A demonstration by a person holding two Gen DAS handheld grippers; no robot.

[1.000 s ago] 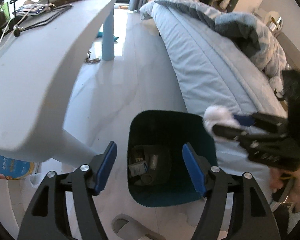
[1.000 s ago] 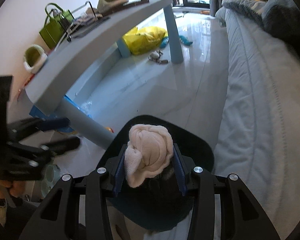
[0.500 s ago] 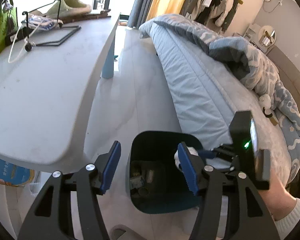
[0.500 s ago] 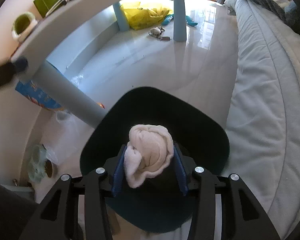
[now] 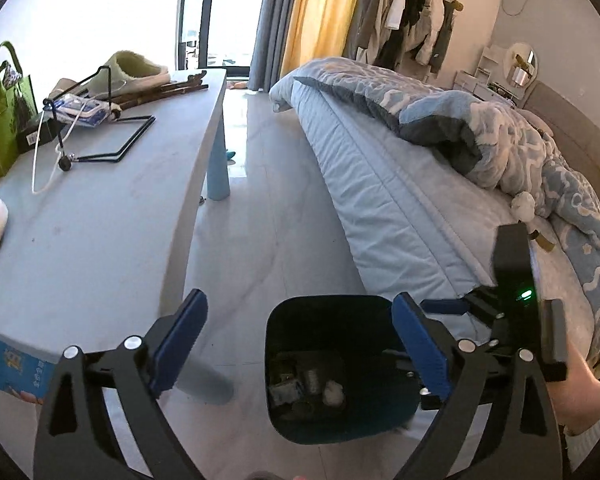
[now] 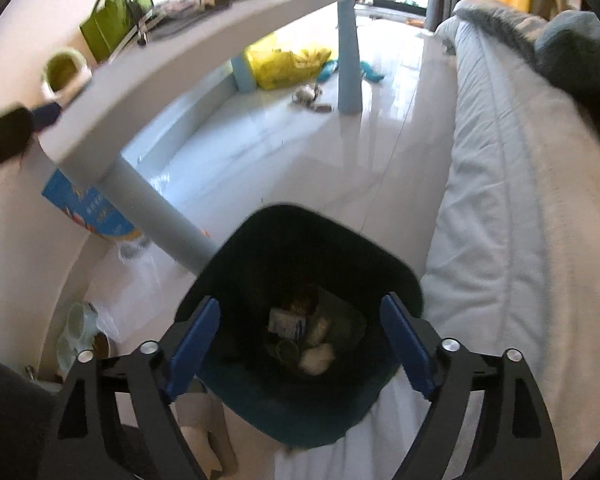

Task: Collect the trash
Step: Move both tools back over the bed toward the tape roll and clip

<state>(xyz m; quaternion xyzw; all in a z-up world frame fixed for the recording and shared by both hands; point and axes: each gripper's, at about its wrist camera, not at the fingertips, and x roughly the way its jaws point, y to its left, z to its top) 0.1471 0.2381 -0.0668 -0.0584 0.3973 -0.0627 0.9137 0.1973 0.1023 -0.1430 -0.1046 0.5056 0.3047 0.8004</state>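
Trash (image 6: 315, 354), pale crumpled wad among a small printed carton and round lids, lying at the bottom of dark teal bin (image 6: 260, 408). Smooth-walled, rounded-square bin standing on glossy pale floor (image 5: 260, 208) between grey table leg (image 6: 160, 220) and quilted light-blue bed (image 6: 520, 240), close against both.

Right gripper (image 6: 300, 338) angled steeply down over bin mouth, blue-padded fingers (image 6: 194, 340) spread wide to either side of the opening, just been opening, nothing between them. Seen from left wrist as black frame with green light, gripped by a hand (image 5: 576, 392) in a white ribbed cuff.

Left gripper (image 5: 300, 340) tilted downward, above and short of the bin, fingers (image 5: 178, 338) also wide apart and just been opening, holding nothing.

Table (image 5: 100, 220) matte grey, rounded edge, carrying a green felt bag (image 5: 0, 120), black wire stand (image 5: 108, 128) and fuzzy pale-green slipper (image 5: 136, 70). Rumpled blue-and-white fleece blanket (image 5: 500, 132) heaped on bed.
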